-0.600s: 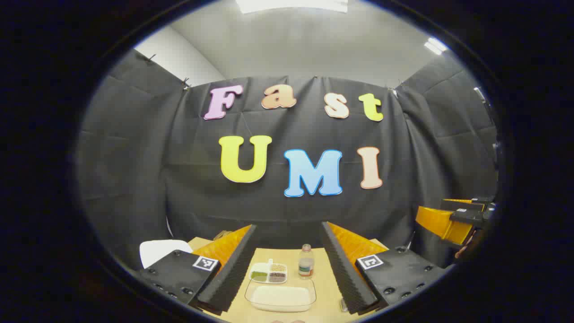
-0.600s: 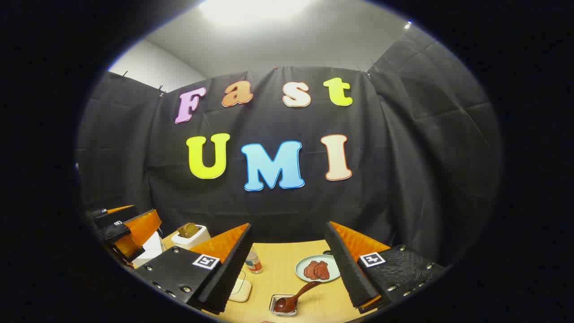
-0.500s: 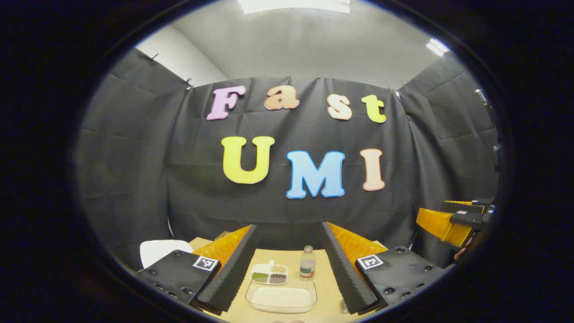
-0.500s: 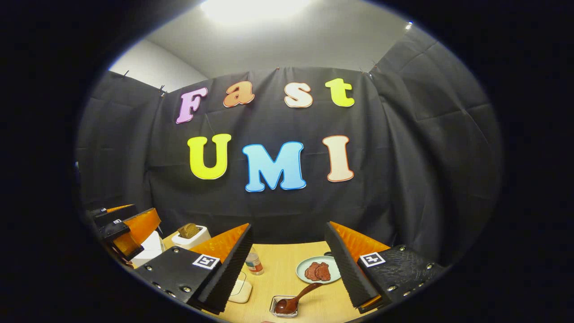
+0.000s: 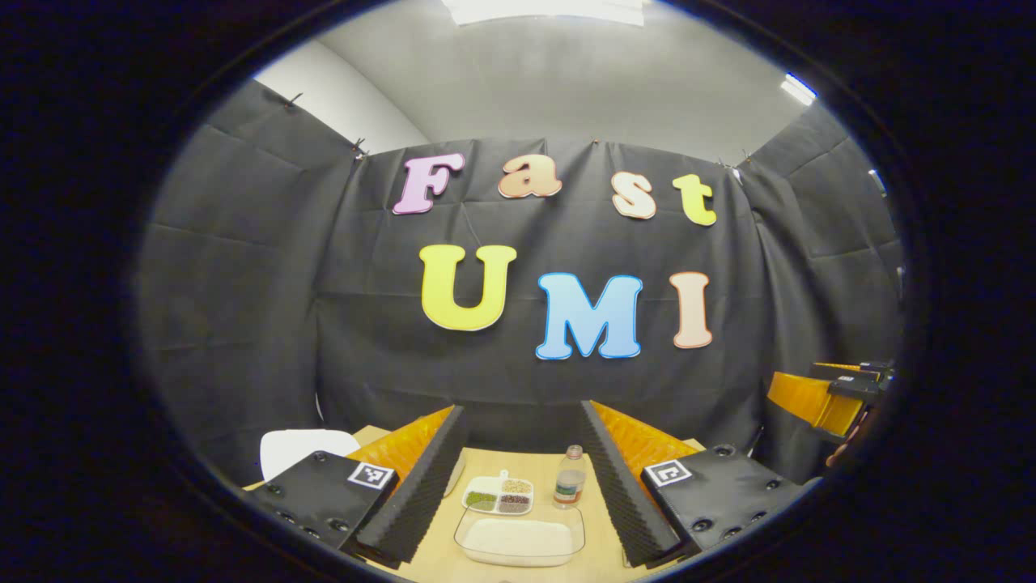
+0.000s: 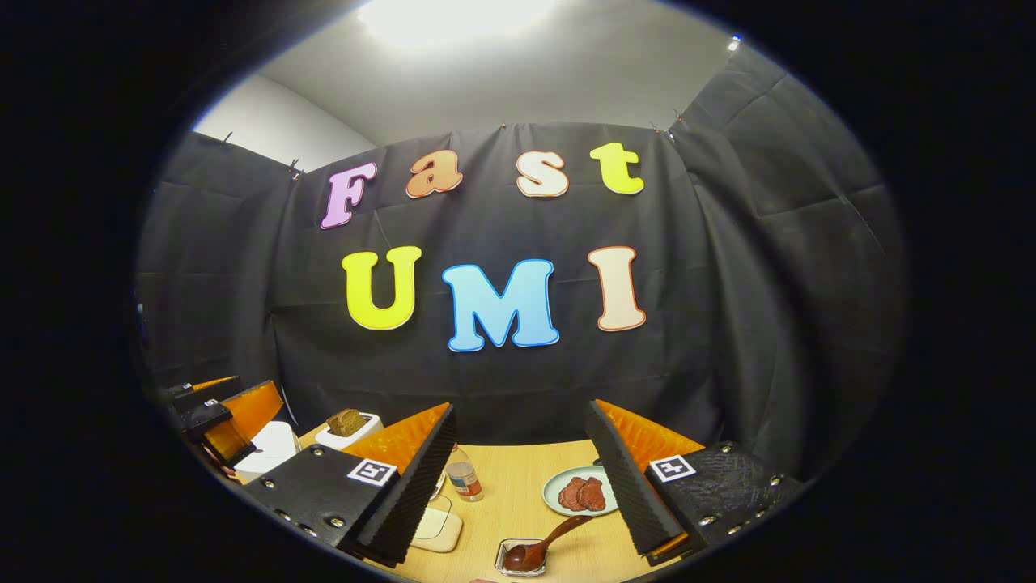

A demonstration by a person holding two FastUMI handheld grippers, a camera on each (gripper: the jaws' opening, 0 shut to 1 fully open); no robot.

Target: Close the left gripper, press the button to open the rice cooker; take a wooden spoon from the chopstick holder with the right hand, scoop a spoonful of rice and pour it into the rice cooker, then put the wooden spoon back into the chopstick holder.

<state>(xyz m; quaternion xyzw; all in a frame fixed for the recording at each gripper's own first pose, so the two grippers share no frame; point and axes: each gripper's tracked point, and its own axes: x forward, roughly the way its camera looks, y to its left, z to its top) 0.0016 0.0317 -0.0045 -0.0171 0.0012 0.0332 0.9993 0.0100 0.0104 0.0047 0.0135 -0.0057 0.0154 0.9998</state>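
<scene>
Wooden tabletop (image 6: 518, 494) w/ rice tray (image 5: 518, 538) sitting near-centre, spoon (image 6: 538, 546) lying in a small dish near-right, both left gripper (image 5: 518, 486) & right gripper (image 6: 518, 486) hanging wide open above, holding nothing; task looks unstarted, cooker button unpressed.

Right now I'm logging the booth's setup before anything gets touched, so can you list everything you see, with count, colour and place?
table: one, light wood, under everything.
rice tray: one, clear with white rice, nearest in the left gripper view.
divided dish: one, white, green and brown grains, behind the rice tray.
bottle: one, clear, right of the divided dish.
rice cooker: one, white, far left.
toaster: one, white with brown bread, back left in the right gripper view.
plate: one, pale green, two pieces of red meat.
wooden spoon: one, dark brown, bowl in a small clear holder.
left claw: one, open.
right claw: one, open.
</scene>
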